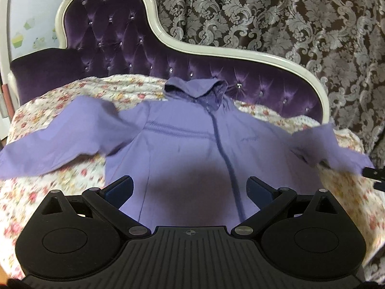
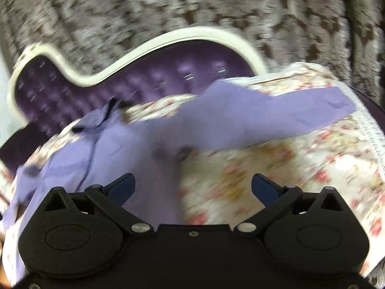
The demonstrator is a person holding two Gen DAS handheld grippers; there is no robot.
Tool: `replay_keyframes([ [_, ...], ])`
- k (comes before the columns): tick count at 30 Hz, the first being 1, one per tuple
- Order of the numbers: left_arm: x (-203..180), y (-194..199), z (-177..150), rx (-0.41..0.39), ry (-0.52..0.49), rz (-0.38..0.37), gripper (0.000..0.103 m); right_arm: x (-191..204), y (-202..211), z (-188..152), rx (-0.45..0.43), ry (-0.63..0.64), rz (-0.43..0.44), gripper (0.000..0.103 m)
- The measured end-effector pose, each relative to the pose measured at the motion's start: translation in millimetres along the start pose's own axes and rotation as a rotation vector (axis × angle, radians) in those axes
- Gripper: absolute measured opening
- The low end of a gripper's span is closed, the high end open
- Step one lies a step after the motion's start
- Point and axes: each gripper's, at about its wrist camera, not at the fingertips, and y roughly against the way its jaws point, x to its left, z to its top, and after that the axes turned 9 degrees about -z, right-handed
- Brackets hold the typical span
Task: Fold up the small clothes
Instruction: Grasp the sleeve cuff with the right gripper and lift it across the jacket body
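A small purple hooded jacket [image 1: 187,142] lies spread front-up on a floral cover [image 1: 31,192], sleeves out to both sides, zipper down the middle. My left gripper [image 1: 190,190] is open and empty above the jacket's lower front. In the right wrist view the jacket [image 2: 115,154] lies to the left, and its right sleeve [image 2: 276,118] stretches toward the upper right. My right gripper [image 2: 192,187] is open and empty over the jacket's side edge and the cover. That view is blurred by motion.
The floral cover [image 2: 288,180] lies on a purple tufted sofa with a white frame [image 1: 216,50]. A patterned curtain [image 1: 288,12] hangs behind. A black part of the other gripper [image 1: 375,175] shows at the right edge.
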Motion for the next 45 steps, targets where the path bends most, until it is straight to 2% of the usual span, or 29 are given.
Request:
replay_keyframes([
  [6,6.7,-41.7,17.2,0.007,0.013,0.013,0.101,-66.3,-48.0,36.8,0.024,-0.105,-0.135,0.1],
  [13,9.4,-83.4,16.1,0.039,-0.017,0.069,0.101,-128.3,-100.9,59.3,0.104,-0.271,-0.208,0.08],
  [19,22.1,-106.2,7.0,0.076,-0.014,0.11,0.101,-158.3,-130.2,61.8,0.098,-0.365,-0.269,0.074],
  [23,29.9,-119.8,-1.4,0.136,0.002,0.103,0.101,-165.9,-138.0,64.5,0.038,-0.395,-0.284,0.069],
  [26,26.3,-124.0,-8.6,0.136,-0.052,0.12,0.102,-172.3,-146.0,69.6,0.013,-0.432,-0.313,0.05],
  [27,25.7,-123.5,-9.5,0.13,-0.055,0.122,0.102,-174.7,-148.8,71.2,0.01,-0.442,-0.329,0.033],
  [28,26.2,-123.0,-9.6,0.128,-0.052,0.12,0.102,-176.9,-151.0,73.0,0.006,-0.448,-0.338,0.02],
  [29,27.3,-123.1,-9.0,0.129,-0.05,0.115,0.102,-177.8,-151.6,74.8,0.001,-0.451,-0.342,0.019],
  [34,27.3,-123.6,-8.5,0.137,-0.06,0.103,0.103,-156.1,-133.2,99.7,-0.071,-0.391,-0.346,0.014],
  [38,27.7,-125.4,-6.1,0.15,-0.059,0.094,0.102,-114.3,-101.3,138.8,-0.163,-0.294,-0.276,0.013],
  [41,29.4,-123.5,-5.4,0.157,-0.068,0.079,0.102,-66.5,-74.9,168.8,-0.231,-0.193,-0.194,0.013],
  [45,35.8,-113.9,-6.9,0.158,-0.056,0.044,0.102,15.9,-48.1,197.4,-0.298,-0.05,-0.062,0.011],
])
